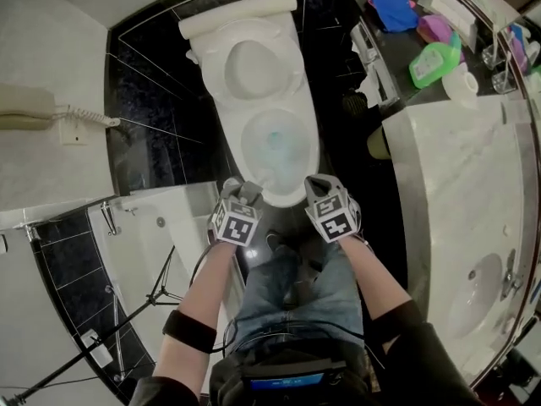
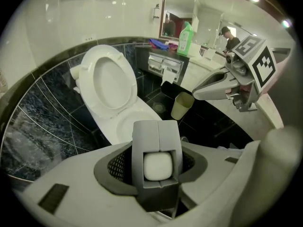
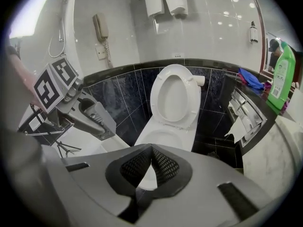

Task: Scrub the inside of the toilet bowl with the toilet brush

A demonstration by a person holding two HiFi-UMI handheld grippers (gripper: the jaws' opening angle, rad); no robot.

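Observation:
The white toilet has its lid raised, and blue water lies in the bowl. Both grippers hover at the bowl's near rim. My left gripper is shut on a grey boxy handle piece with a white rounded end; what hangs below it is hidden. My right gripper is shut, its tips touching with nothing between them. The bowl and lid lie straight ahead in the right gripper view. No brush head shows in any view.
A marble counter with a sink runs along the right, with a green bottle on it. A beige bin stands on the floor right of the toilet. A wall phone and a tripod are on the left.

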